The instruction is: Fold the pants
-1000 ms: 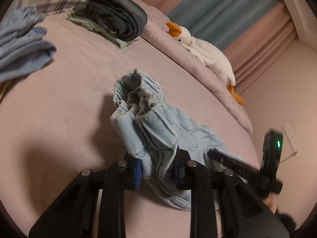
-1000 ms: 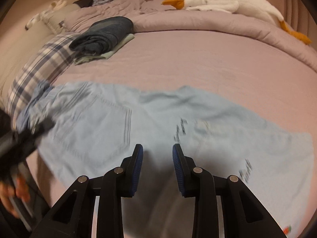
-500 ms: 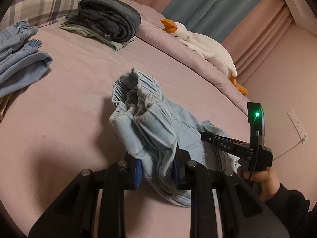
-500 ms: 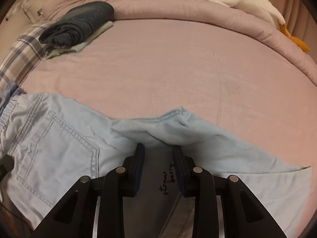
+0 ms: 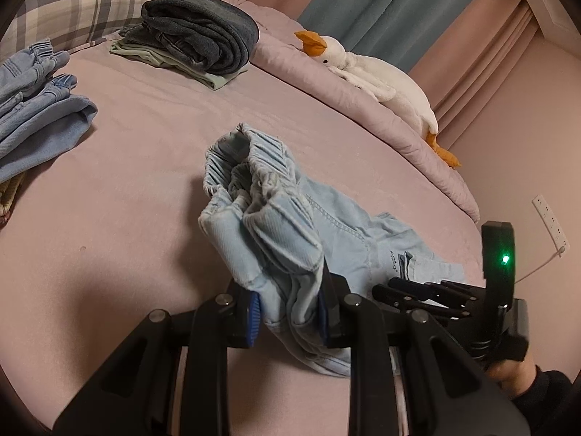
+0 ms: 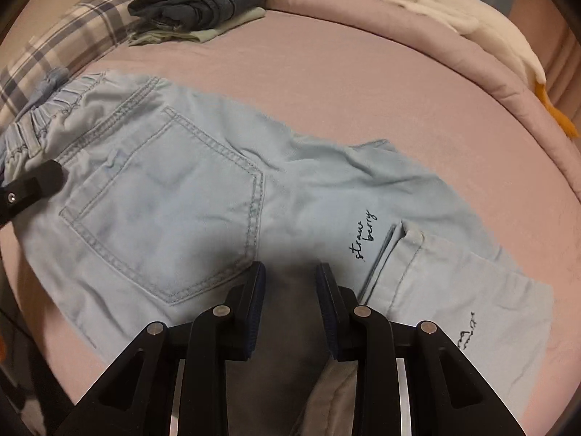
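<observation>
Between the left gripper's [image 5: 288,314] pads: the pants' [image 5: 276,239] bunched waistband, clamped and lifted off the bed [image 5: 127,218]; the rest trails off to the tool's right.
Right gripper [image 6: 288,303]: narrow gap, pointing down at the pants [image 6: 174,196]. Fabric seems to run up between the pads, but whether it is pinched I cannot tell.
Done, by my reading: pants laid out, back pocket up, the legs apparently one over the other.
Left: the crosswise folds; no tidy packet yet.
Left view only: the waistband grip, a stack of blue jeans [image 5: 32,109] far to the tool's left, the right tool with a green light.
Right view only: the pocket, "strawberry" lettering, the cuffs to the tool's right.
Both views: dark folded clothes [image 6: 203,0] and a plush goose [image 5: 377,80] well beyond the tools.
</observation>
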Available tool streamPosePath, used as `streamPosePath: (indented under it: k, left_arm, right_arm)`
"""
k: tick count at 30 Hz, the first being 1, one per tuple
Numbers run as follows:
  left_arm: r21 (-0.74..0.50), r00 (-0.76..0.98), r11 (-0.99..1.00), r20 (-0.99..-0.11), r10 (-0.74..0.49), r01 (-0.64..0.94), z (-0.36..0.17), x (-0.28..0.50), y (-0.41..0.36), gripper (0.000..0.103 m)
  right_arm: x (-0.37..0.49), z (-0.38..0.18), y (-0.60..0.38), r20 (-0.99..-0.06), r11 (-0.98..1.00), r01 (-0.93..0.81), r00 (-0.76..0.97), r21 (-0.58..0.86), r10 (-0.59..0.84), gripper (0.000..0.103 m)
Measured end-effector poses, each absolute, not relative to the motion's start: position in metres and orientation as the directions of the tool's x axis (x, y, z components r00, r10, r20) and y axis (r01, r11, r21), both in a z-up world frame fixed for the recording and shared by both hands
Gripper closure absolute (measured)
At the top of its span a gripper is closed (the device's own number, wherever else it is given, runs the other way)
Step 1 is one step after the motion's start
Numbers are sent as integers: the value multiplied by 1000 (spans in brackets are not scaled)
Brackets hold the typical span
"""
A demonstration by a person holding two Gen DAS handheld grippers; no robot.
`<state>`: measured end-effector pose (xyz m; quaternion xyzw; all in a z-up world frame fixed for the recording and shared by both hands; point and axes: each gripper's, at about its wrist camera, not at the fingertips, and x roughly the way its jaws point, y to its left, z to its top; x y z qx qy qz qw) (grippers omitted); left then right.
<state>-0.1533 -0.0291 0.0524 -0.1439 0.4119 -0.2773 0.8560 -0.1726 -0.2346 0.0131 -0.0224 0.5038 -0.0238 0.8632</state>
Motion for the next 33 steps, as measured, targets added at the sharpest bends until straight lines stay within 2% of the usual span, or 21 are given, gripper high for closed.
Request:
streamPosePath:
  k: [9,23,29,33]
  left_arm:
    - [-462,507,811,-633,-585,359,53,-154,-30,79]
    - [-441,511,822,-644,-569,361,53,-159,-35,78]
    - [-443,520,818,-631,-576,368,60,-162,-36,78]
    - [-435,526,811,-618,-584,391,67,-166,-41,78]
  right_arm:
    - [-202,25,-225,-886,999,-27,464,-22,-7,71]
    - [-224,18,-202,-885,994,-84,465,-64,-18,71]
    - [-223,23,-207,-880,998,-62,475,-15,16,71]
    - [-229,44,-217,-823,997,-60,563,55,79,71]
